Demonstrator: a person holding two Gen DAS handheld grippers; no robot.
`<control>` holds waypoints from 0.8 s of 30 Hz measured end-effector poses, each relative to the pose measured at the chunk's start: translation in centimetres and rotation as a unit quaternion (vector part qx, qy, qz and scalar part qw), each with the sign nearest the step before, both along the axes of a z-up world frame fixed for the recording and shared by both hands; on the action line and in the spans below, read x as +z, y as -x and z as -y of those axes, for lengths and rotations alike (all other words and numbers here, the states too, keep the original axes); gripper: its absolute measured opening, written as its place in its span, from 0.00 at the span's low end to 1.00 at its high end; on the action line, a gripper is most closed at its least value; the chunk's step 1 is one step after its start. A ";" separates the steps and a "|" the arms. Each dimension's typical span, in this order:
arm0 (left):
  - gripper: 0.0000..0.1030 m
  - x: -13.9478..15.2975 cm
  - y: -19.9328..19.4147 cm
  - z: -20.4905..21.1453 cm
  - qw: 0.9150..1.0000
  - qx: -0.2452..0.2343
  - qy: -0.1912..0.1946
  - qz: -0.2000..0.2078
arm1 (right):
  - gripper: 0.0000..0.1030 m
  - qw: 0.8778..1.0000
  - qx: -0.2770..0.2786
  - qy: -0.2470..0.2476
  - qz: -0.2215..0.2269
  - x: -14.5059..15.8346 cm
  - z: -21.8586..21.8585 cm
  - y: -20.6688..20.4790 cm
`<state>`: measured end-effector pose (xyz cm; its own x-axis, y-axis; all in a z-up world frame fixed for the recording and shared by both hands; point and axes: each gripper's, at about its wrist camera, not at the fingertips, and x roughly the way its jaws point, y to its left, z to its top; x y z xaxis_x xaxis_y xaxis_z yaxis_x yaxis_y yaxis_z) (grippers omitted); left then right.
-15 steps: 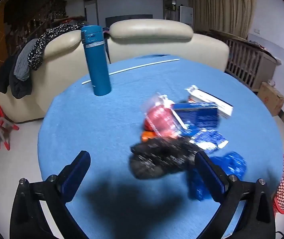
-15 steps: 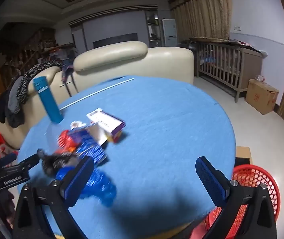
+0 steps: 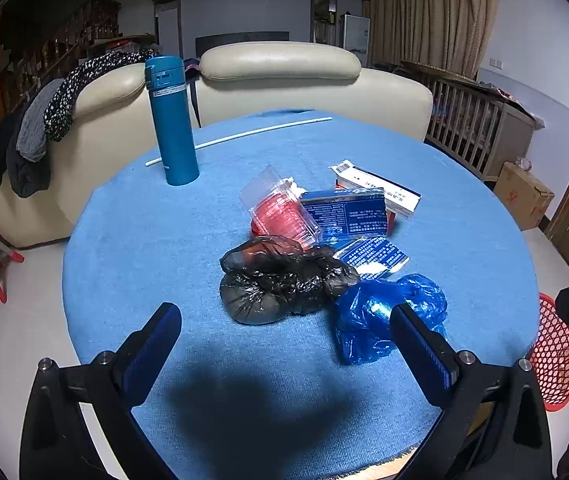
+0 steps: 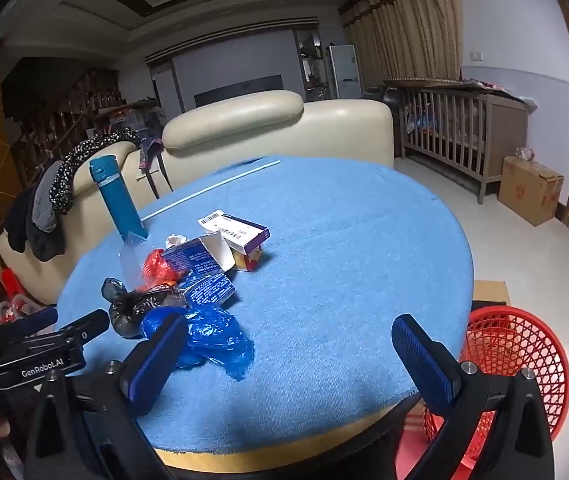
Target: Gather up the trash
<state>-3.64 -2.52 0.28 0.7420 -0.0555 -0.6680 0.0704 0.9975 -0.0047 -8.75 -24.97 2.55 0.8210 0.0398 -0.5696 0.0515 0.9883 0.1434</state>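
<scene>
Left wrist view: left gripper point(image 3: 284, 344) fingers spread wide, empty, hovering over the blue worktop point(image 3: 156, 240). Black bag point(image 3: 280, 282) just ahead between the fingers; blue bag point(image 3: 380, 312) by the right finger; red packet point(image 3: 284, 214) and cartons point(image 3: 348, 212) beyond. Right gripper point(image 4: 288, 354) equally wide, empty. Red basket point(image 4: 512, 354) beside its right finger shows no trash inside; all collecting apparently remains.

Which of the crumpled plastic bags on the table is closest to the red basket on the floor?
The blue plastic bag. It lies at the near end of the pile, toward the red basket, while the black plastic bag sits behind it, farther away.
</scene>
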 end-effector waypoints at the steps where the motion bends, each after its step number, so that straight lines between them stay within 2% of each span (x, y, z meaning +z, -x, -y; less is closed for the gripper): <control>1: 1.00 0.0 0.0 0.1 1.000 0.000 -0.001 0.001 | 1.00 1.000 0.000 0.000 0.000 0.0 0.0 0.0; 5: 1.00 0.1 0.1 -0.3 1.000 -0.001 -0.001 -0.009 | 1.00 1.000 0.001 0.005 -0.001 -0.1 -0.4 0.0; 24: 1.00 0.0 0.0 -1.0 1.000 0.007 0.016 -0.007 | 1.00 1.000 0.006 0.009 -0.004 -0.5 -1.1 -0.1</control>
<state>-3.63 -1.51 0.32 0.7331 -0.0656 -0.6769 0.0554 0.9978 -0.0366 -8.62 -23.88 2.06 0.8153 0.0396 -0.5776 0.0401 0.9914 0.1247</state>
